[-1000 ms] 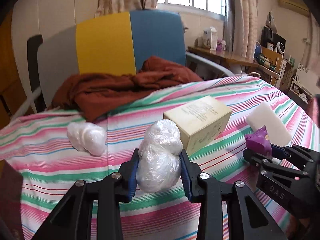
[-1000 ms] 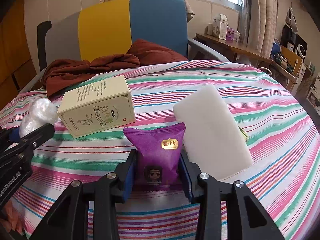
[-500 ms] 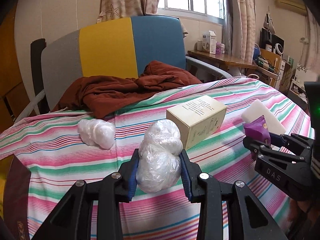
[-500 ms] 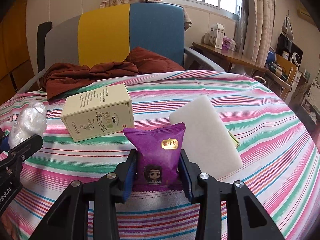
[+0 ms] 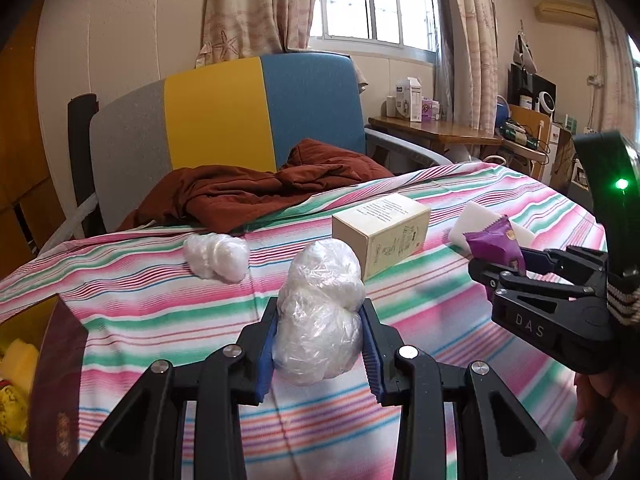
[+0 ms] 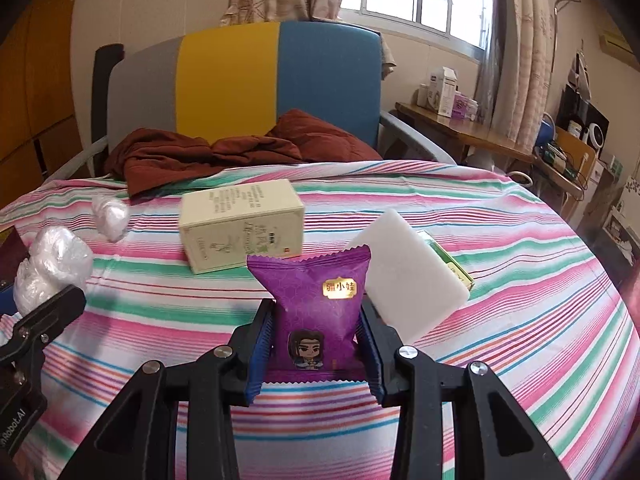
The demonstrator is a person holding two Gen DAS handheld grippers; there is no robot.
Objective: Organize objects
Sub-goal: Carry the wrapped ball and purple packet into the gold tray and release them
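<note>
Flanking the cream box (image 6: 240,226): plastic wad (image 6: 110,214), white sponge (image 6: 404,276), seemingly apart.

"DAS" on right gripper (image 5: 505,267)

**What the two wrist views leave unclear**

Behind the purple snack packet (image 6: 318,312), pinched upright in the right gripper (image 6: 316,354), the near corner of the white foam block (image 6: 404,276) is hidden. A green-edged item (image 6: 456,266) past that block shows only a sliver. Print on the cream box (image 6: 240,224) is too blurred to read. Left of the left gripper (image 5: 318,344), a dark red object (image 5: 56,384) is cut off by the edge.
</note>
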